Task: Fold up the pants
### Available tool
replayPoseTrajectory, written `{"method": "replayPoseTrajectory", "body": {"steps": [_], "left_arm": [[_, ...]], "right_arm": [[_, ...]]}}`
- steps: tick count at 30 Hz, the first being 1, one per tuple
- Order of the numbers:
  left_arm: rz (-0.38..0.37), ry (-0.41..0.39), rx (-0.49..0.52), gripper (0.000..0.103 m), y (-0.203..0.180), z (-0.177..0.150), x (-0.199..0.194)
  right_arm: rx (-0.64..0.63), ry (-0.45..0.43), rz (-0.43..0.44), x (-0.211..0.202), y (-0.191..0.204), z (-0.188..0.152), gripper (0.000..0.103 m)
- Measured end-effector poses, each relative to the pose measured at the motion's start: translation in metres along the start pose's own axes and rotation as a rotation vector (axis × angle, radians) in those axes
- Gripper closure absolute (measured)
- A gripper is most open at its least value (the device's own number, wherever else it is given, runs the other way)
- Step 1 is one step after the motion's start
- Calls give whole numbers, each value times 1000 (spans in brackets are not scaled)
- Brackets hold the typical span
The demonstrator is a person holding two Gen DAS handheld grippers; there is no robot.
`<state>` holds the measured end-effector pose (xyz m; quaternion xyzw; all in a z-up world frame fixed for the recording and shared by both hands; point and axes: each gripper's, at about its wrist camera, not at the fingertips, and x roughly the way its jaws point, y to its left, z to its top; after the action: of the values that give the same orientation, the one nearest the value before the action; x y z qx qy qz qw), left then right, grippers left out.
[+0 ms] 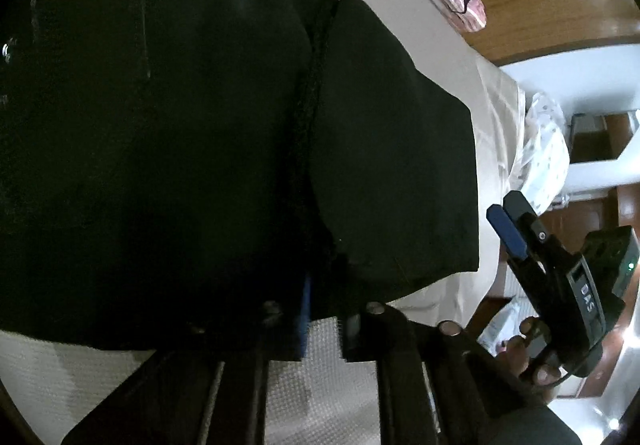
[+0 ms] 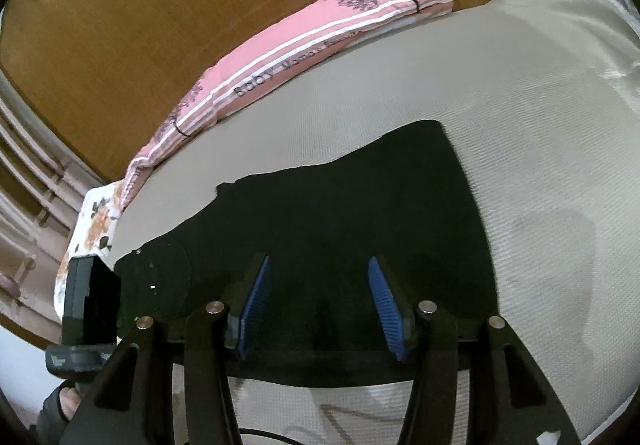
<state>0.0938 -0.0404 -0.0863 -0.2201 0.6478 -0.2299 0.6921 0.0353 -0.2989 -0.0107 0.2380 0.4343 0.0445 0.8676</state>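
Black pants (image 1: pixel 200 133) lie folded on a beige bed cover (image 1: pixel 360 385), and fill most of the left wrist view. My left gripper (image 1: pixel 316 309) is shut on the near edge of the pants, with cloth draped over its fingers. In the right wrist view the pants (image 2: pixel 340 213) lie flat ahead. My right gripper (image 2: pixel 320 297) is open and empty, its blue pads (image 2: pixel 386 297) just above the near part of the pants. The right gripper also shows in the left wrist view (image 1: pixel 506 221), off the pants' right edge.
A pink striped pillow (image 2: pixel 304 49) lies along the far side of the bed against a wooden headboard (image 2: pixel 180 5). A floral pillow (image 2: pixel 96 221) sits at the far left. The bed edge (image 1: pixel 504 117) drops off at the right, with white furniture beyond.
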Motion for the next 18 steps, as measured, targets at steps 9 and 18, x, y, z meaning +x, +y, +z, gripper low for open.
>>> {"method": "replayPoseTrajectory", "body": {"steps": [9,18], "left_arm": [[58,-28,47,96,0,-8,-2],[47,-41,60,83,1,-4,-6]], "right_arm": [[112,53,-63,12,-27,0,54],[80,119,-113,30,-26,-9,53]]}}
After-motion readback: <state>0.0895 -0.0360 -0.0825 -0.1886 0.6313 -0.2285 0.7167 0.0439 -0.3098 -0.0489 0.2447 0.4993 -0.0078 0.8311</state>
